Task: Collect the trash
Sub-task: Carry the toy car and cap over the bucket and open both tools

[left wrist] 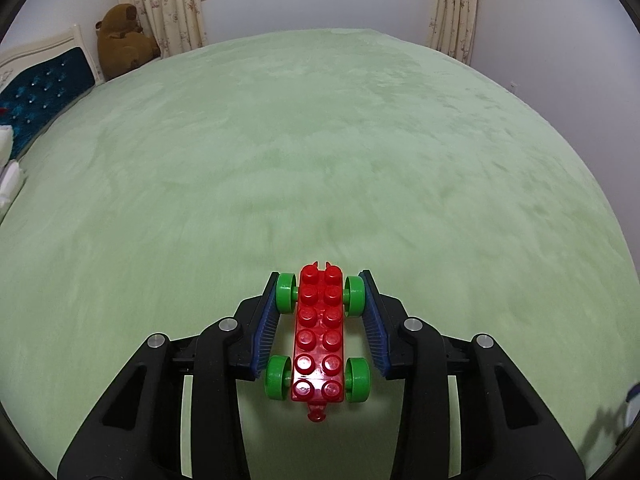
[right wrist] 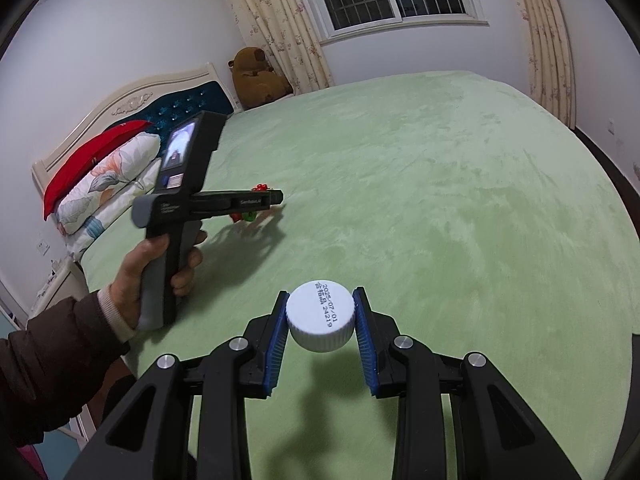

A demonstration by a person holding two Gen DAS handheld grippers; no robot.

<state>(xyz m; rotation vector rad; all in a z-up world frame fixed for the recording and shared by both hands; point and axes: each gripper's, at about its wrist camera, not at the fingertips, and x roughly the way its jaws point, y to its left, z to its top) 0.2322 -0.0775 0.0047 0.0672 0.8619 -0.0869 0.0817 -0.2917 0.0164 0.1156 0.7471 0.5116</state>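
My left gripper (left wrist: 321, 280) is shut on a red toy brick car (left wrist: 319, 336) with green wheels, its blue pads pressing the front wheels, held above the green bed (left wrist: 320, 140). In the right wrist view the left gripper (right wrist: 276, 197) shows at the left, held in a hand, with the toy car (right wrist: 250, 216) partly hidden behind its fingers. My right gripper (right wrist: 321, 294) is shut on a white ribbed bottle cap (right wrist: 321, 316) with a printed date, held above the bed (right wrist: 440, 200).
A brown plush bear (right wrist: 256, 78) sits at the bed's far corner by floral curtains (right wrist: 276, 20). Pillows (right wrist: 108, 176) and a red cushion lie against the white and blue headboard (right wrist: 160, 100) at the left. A window is on the far wall.
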